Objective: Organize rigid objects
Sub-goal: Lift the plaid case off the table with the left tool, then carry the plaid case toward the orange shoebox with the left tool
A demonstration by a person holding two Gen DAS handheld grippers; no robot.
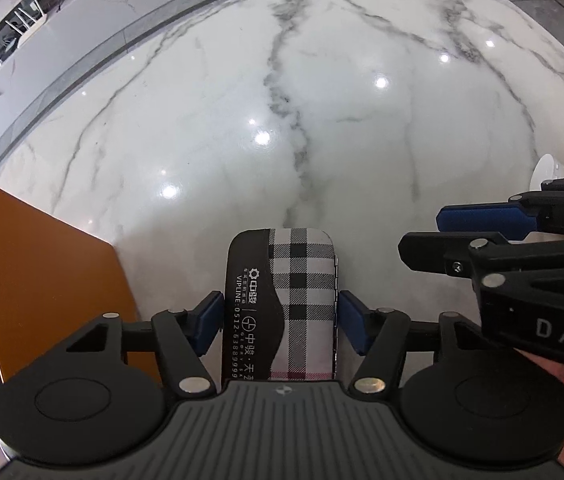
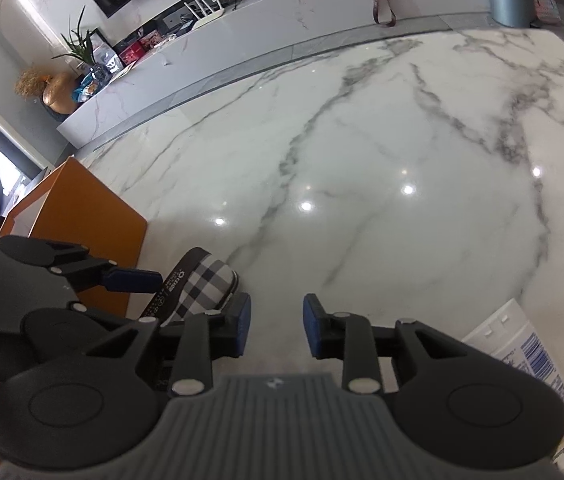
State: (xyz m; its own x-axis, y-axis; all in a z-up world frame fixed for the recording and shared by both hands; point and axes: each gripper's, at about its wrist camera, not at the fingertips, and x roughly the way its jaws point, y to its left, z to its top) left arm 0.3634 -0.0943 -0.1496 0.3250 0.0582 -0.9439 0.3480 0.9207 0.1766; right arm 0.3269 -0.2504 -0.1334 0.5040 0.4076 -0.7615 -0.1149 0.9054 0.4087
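Plaid case [image 1: 282, 304] pinched by left gripper [image 1: 278, 320], raised above marble surface [image 1: 362, 120] beside orange box [image 1: 54, 272], probably bound there. Right gripper [image 2: 276, 328] parted, empty, nearby.

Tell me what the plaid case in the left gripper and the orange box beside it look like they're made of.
Plaid case: woven-look fabric or printed leatherette over a rigid shell, matte; a metal hinge runs along one edge. Orange box: probably coated cardboard, smooth with a satin sheen and a white inside, though I can't be sure.
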